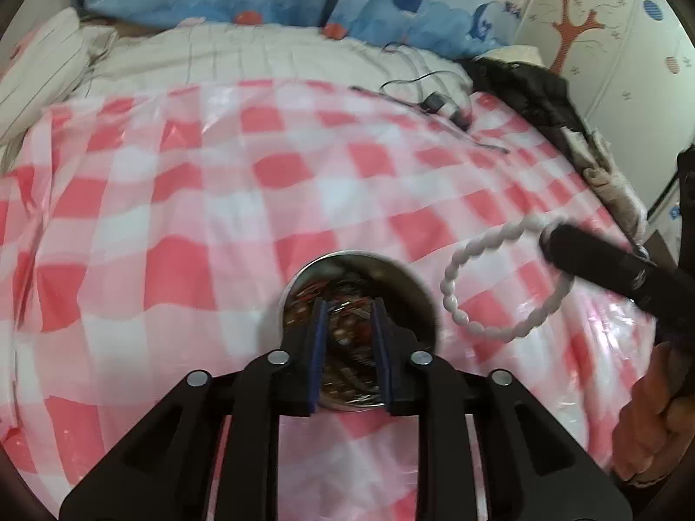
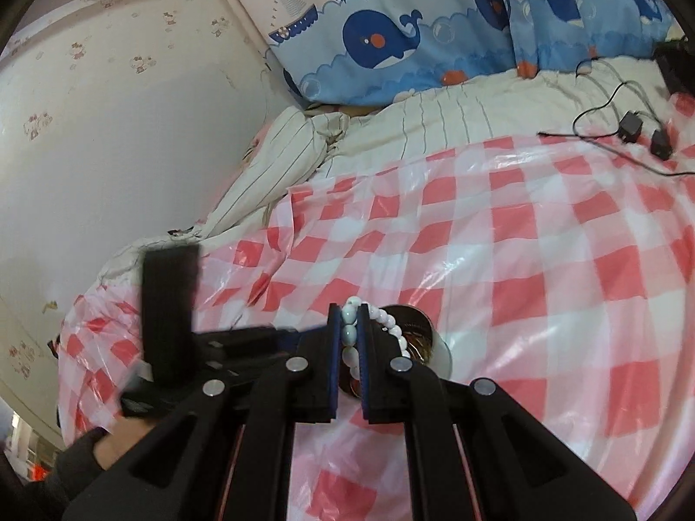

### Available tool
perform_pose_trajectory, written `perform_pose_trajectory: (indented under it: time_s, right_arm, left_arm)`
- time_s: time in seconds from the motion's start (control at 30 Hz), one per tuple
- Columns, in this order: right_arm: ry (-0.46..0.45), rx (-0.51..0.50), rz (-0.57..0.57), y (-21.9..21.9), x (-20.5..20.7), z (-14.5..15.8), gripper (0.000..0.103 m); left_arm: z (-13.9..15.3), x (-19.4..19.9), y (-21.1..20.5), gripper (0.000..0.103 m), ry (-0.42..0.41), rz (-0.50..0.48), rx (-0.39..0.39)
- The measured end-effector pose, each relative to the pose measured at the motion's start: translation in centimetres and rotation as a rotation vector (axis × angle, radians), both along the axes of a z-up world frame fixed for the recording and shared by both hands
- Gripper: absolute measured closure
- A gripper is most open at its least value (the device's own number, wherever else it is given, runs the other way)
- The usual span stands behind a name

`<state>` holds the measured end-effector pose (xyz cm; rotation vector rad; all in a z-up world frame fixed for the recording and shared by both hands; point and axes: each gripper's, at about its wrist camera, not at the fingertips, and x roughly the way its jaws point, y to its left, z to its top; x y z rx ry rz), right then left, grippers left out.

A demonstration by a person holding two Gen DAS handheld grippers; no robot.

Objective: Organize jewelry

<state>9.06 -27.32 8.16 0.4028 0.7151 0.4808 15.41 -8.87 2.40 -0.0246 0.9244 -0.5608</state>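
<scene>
On my left, my left gripper (image 1: pixel 347 308) hangs over the round metal tin (image 1: pixel 299 282), its jaws part-open with a clear gap and nothing between them; I see the tin's jumbled contents through the gap, though the blur keeps me from saying what pieces lie inside. The tin sits on the pink checked plastic sheet (image 1: pixel 182 199) spread over the bed.

Moving right, the white bead bracelet (image 1: pixel 451 278) hangs as an open loop just beside the tin's right rim, above the sheet. My right gripper (image 2: pixel 349 325) has it pinched: the jaws are closed down on a short run of beads (image 2: pixel 349 334), and the rest of the loop trails off toward the tin (image 2: pixel 417 330).

The step in hand, as I judge it, is dropping the bracelet into the tin. To do it well I should carry the loop leftward until its lowest beads sit over the middle of the tin, lower it so the beads pool inside instead of draping over the rim, and only then ease the jaws apart. My left gripper crowds the opening, so I'd draw it back first, or use it to steady the tin's wall.
</scene>
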Motion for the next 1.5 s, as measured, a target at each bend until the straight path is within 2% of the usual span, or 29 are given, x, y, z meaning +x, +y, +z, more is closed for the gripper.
perform_pose_trajectory:
  time_s: [0.03,0.1,0.13,0.17,0.2,0.23,0.33,0.37,0.4,0.47,0.53,0.67,0.8,0.87,0.93,0.97,1.03,1.17,1.33,1.5]
  right_arm:
    - [0.009,0.013,0.006,0.0,0.6,-0.2,0.095]
    - [0.027,0.042,0.014,0.1,1.4,-0.8,0.095]
    - [0.044,0.052,0.014,0.1,2.0,-1.3,0.094]
    - [0.063,0.025,0.002,0.3,2.5,-1.8,0.090]
    - [0.093,-0.031,-0.016,0.6,3.0,-2.5,0.081]
    - [0.126,-0.112,-0.048,0.8,3.3,-3.5,0.064]
    - [0.140,-0.177,-0.091,0.4,2.2,-4.6,0.062]
    - [0.134,-0.182,-0.095,0.3,1.5,-4.6,0.062]
    - [0.126,-0.189,-0.099,0.2,0.6,-4.5,0.061]
    - [0.111,-0.210,-0.108,0.3,-2.0,-4.5,0.050]
    - [0.106,-0.236,-0.123,0.4,-5.2,-5.0,0.042]
    - [0.124,-0.289,-0.155,1.1,-10.5,-6.5,0.039]
    - [0.096,-0.414,-0.207,2.2,-14.7,-7.1,0.030]
    - [0.102,-0.432,-0.228,2.3,-15.5,-7.8,0.017]
    - [0.153,-0.471,-0.238,2.6,-15.5,-10.0,0.016]
    - [0.151,-0.492,-0.243,2.9,-15.6,-10.2,0.016]
    - [0.141,-0.506,-0.271,2.9,-15.8,-10.0,0.012]
    - [0.157,-0.469,-0.302,1.8,-16.1,-10.2,0.010]
    - [0.164,-0.496,-0.309,2.1,-16.1,-10.2,0.008]
    - [0.171,-0.498,-0.308,2.2,-15.9,-10.3,0.007]
  left_arm:
    - [-0.1,-0.1,0.4,0.078,-0.006,0.009,-0.003]
    - [0.1,-0.6,1.5,0.066,-0.034,0.044,-0.008]
    - [0.2,-0.9,2.1,0.064,-0.046,0.060,-0.004]
    - [0.4,-1.3,2.6,0.060,-0.057,0.077,0.009]
    - [0.6,-1.8,3.0,0.053,-0.068,0.090,0.025]
    - [0.8,-2.4,3.3,0.050,-0.079,0.102,0.047]
    - [1.3,-4.6,4.0,0.033,-0.117,0.122,0.112]
    - [1.6,-5.8,4.2,0.022,-0.135,0.134,0.134]
    - [1.8,-7.1,4.4,0.018,-0.156,0.151,0.160]
    - [1.9,-9.2,4.6,0.009,-0.181,0.170,0.198]
    - [1.5,-11.7,4.7,0.008,-0.181,0.190,0.229]
    - [0.0,-15.4,5.0,0.008,-0.129,0.222,0.234]
    - [-1.2,-18.3,5.0,0.008,-0.117,0.251,0.264]
    - [-2.1,-19.2,5.0,0.008,-0.115,0.264,0.275]
    - [-3.2,-19.7,5.0,0.008,-0.105,0.277,0.289]
    - [-4.0,-19.8,4.9,0.008,-0.094,0.282,0.298]
    - [-4.4,-20.2,4.8,0.008,-0.111,0.291,0.306]
    - [-4.5,-20.8,5.0,0.008,-0.127,0.309,0.302]
    - [-4.4,-21.1,5.8,0.008,-0.108,0.323,0.247]
    - [-4.5,-20.9,6.0,0.008,-0.103,0.322,0.243]
